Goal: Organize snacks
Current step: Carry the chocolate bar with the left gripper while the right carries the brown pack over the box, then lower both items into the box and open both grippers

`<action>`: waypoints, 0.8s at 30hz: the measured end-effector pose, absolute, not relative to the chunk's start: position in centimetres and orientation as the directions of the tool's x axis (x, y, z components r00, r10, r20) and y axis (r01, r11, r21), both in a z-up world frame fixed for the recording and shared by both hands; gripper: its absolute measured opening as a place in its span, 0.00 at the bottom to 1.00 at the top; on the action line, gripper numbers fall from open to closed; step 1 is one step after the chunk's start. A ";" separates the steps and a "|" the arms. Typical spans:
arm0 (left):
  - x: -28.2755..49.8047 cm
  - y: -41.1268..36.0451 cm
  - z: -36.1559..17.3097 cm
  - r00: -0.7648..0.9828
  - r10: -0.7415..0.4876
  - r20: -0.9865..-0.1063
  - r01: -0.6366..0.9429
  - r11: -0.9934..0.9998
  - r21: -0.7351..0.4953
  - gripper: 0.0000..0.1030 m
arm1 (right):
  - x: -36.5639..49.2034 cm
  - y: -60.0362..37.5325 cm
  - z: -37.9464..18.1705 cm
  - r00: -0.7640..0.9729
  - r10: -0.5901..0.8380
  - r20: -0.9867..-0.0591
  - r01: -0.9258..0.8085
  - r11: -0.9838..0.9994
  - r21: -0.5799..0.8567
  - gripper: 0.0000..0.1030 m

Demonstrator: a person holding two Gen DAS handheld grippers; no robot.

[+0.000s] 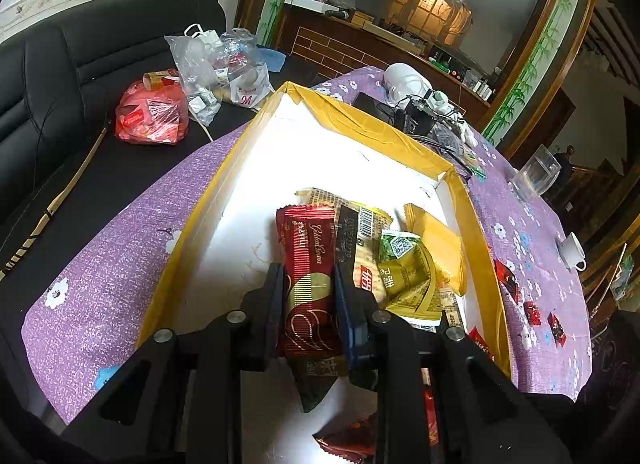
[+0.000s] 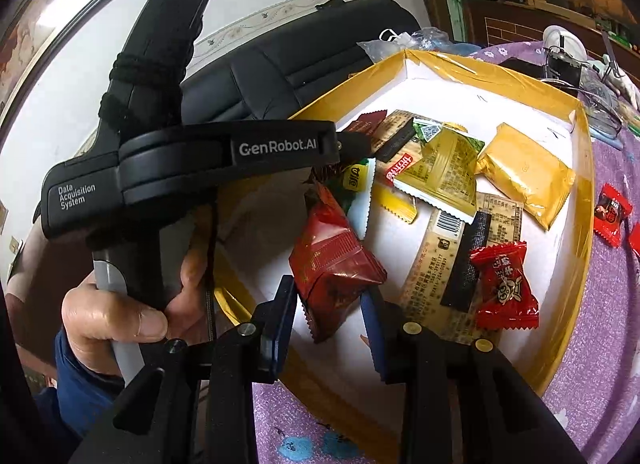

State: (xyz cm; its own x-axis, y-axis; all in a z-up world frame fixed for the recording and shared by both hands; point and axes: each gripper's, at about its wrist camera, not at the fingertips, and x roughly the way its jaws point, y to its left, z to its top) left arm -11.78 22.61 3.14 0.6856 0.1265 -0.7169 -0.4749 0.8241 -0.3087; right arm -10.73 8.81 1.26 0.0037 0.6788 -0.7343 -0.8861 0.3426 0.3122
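The desk (image 1: 120, 248) wears a purple flowered cloth; a black leather sofa (image 1: 80, 63) stands behind, strewn with plastic bags (image 1: 216, 71). On the desk sits a shallow box (image 1: 360, 119) with yellow taped walls and a white floor. Crinkled foil snack packets (image 2: 448, 171) lie piled inside (a few red candies (image 1: 532, 310) remain outside on the cloth). The left claw (image 1: 310, 288) pinches a long glossy red-and-gold wafer bar (image 1: 308, 264) above the box. The right claw (image 2: 330, 304) grips a creased dark red packet (image 2: 336, 260) over the box's near edge.

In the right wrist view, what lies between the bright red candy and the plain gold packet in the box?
In the right wrist view, a beige barcoded wrapper lies between the bright red candy and plain gold packet.
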 end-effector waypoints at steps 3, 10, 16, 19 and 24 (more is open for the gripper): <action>-11.8 22.7 3.1 0.685 0.130 -0.717 -0.477 0.823 -0.307 0.22 | -10.8 8.6 1.3 0.003 0.679 -0.734 -0.884 0.344 0.315 0.34; -11.9 22.7 3.1 0.683 0.132 -0.718 -0.478 0.824 -0.304 0.22 | -10.9 8.4 1.5 0.006 0.681 -0.732 -0.883 0.347 0.316 0.34; -12.0 22.8 3.2 0.683 0.137 -0.717 -0.479 0.825 -0.299 0.23 | -10.9 8.3 1.5 0.007 0.683 -0.730 -0.883 0.347 0.316 0.36; -12.3 22.7 3.5 0.681 0.144 -0.718 -0.483 0.825 -0.293 0.25 | -10.9 8.2 1.6 0.012 0.687 -0.726 -0.883 0.349 0.315 0.37; -12.8 22.9 4.2 0.682 0.150 -0.716 -0.493 0.818 -0.298 0.28 | -10.7 7.7 1.8 0.025 0.700 -0.714 -0.876 0.359 0.322 0.38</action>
State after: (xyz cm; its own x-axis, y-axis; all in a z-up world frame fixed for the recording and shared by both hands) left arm -12.81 22.87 4.21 0.6819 0.1499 -0.7159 -0.4927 0.8176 -0.2980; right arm -10.66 7.70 1.84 0.0246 0.6997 -0.7140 -0.8760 0.3592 0.3219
